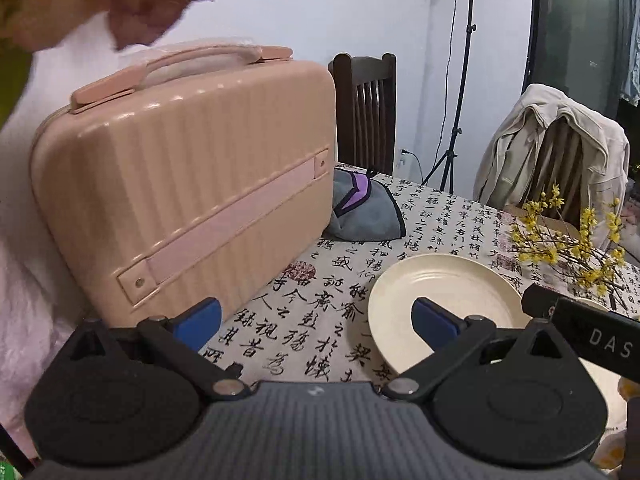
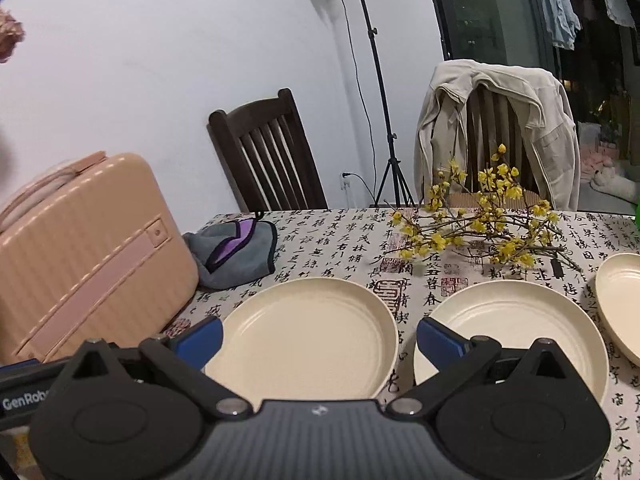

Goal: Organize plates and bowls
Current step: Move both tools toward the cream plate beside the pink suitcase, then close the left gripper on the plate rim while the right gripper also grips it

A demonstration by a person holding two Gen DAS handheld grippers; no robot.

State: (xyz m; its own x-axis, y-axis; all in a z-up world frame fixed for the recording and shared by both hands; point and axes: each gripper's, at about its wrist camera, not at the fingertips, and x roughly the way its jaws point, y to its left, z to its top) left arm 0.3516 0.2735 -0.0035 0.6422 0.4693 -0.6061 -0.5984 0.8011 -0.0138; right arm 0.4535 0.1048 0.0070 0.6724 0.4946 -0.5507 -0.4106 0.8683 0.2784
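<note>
Three cream plates lie on a calligraphy-print tablecloth (image 2: 320,240). In the right wrist view the left plate (image 2: 304,332) sits between my open right gripper's (image 2: 318,338) blue fingertips, a second plate (image 2: 520,328) lies to its right behind the right fingertip (image 2: 438,342), and a third plate (image 2: 620,300) is cut off at the right edge. In the left wrist view my left gripper (image 1: 316,324) stands open above bare cloth, with one cream plate (image 1: 444,300) behind its right fingertip (image 1: 434,320). Nothing is held. No bowl shows.
A pink ribbed hard case (image 1: 180,176) stands upright at the left, close to my left gripper. A grey-and-purple cloth (image 2: 236,252) lies behind it. Yellow flowering branches (image 2: 480,228) lie at the back right. Two chairs, one draped with a beige jacket (image 2: 496,128), and a light stand (image 2: 380,80) stand beyond.
</note>
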